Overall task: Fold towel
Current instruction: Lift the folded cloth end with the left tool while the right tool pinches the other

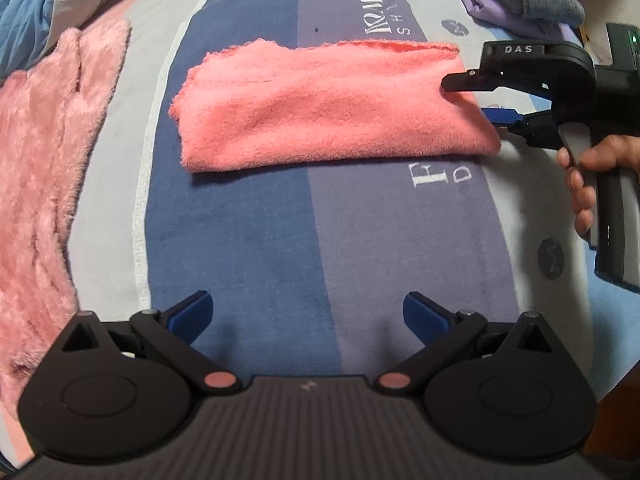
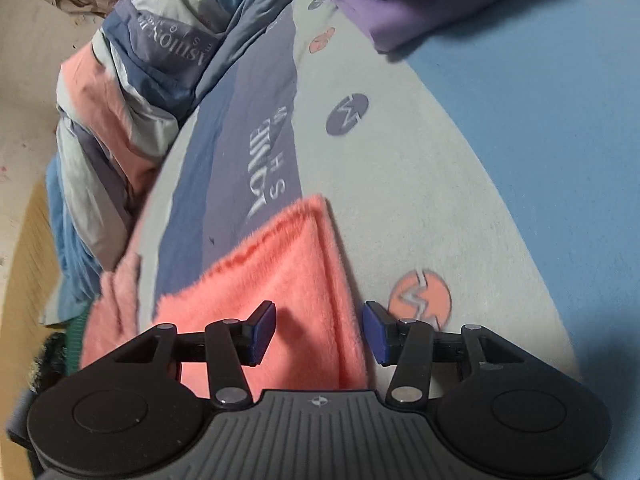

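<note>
Our left gripper (image 1: pixel 307 316) waits wide open above the striped bed cover (image 1: pixel 260 240), our right gripper (image 2: pixel 319 330) is half open over the right end of the soft, floppy, light pink towel (image 1: pixel 320 108), best pinched at corners

The left wrist camera sits on the left gripper (image 1: pixel 308 316), above the striped bedsheet (image 1: pixel 260 240), and looks steeply down and forward over its own spread fingers — far enough back to take in the whole folded pink towel (image 1: pixel 320 108) and the right gripper (image 1: pixel 476 100) at the towel's right end. The right wrist camera rides that right gripper (image 2: pixel 318 334) and looks along the bed at a slant, low and close — the towel's end (image 2: pixel 288 280) fills its lower middle. Both views share the towel, the sheet's lettering and the purple folded clothes (image 2: pixel 420 12) beyond.
</note>
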A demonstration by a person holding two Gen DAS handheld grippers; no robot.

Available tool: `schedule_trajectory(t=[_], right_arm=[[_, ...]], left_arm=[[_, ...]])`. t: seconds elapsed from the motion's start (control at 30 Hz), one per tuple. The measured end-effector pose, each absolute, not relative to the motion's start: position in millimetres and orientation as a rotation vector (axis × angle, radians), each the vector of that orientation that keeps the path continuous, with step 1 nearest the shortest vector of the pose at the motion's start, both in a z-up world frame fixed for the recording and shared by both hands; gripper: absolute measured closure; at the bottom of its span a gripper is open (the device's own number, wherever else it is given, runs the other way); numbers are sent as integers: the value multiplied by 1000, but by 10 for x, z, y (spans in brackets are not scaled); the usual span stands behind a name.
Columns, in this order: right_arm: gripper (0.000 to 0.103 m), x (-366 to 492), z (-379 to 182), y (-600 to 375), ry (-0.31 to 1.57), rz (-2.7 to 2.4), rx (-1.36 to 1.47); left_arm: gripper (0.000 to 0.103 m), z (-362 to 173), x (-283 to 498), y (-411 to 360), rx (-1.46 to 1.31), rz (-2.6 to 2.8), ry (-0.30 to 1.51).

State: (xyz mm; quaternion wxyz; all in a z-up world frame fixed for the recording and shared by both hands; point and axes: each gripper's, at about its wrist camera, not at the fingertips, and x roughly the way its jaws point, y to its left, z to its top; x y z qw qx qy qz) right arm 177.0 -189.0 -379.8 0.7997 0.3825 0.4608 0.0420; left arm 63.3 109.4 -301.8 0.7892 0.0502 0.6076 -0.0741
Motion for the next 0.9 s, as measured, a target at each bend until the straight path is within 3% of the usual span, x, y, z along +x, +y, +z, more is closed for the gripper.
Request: schedule_trajectory(t=[0.07, 0.23, 0.33, 0.4, 0.57, 0.63, 0.67, 0.7, 0.77, 0.9], right_arm=[[55, 1936, -3776, -1948, 991, 138, 777], [56, 2512, -3908, -2059, 1118, 368, 681], [58, 2795, -3964, -2080, 1189, 481, 660], [58, 2924, -3989, -2070, 1223, 528, 663], [58, 3039, -4028, -2019, 1253, 556, 671], [58, 3027, -4046, -2014, 1242, 557, 675], [60, 3021, -4060, -2024, 1237, 550, 678], [71, 3015, -4073, -2034, 1231, 543, 681], [92, 2993, -4121, -2090, 1232, 508, 693], [94, 2900, -4132, -2192, 1208, 483, 755]], left_arm=[[1, -3009, 694, 1125, -8, -167, 1298], [3, -3237, 886, 1268, -614, -137, 1232], [11, -3569, 943, 1218, -941, -118, 1221], [22, -3832, 935, 1169, -1193, -94, 1210], [31, -4149, 930, 983, -1506, -30, 1110], [41, -4212, 968, 886, -1554, -28, 1088], [53, -4239, 990, 836, -1566, -22, 1083], [69, -4266, 1008, 783, -1577, -14, 1078], [85, -4300, 1049, 715, -1574, 26, 1091], [93, -4216, 1105, 642, -1501, 69, 1122]])
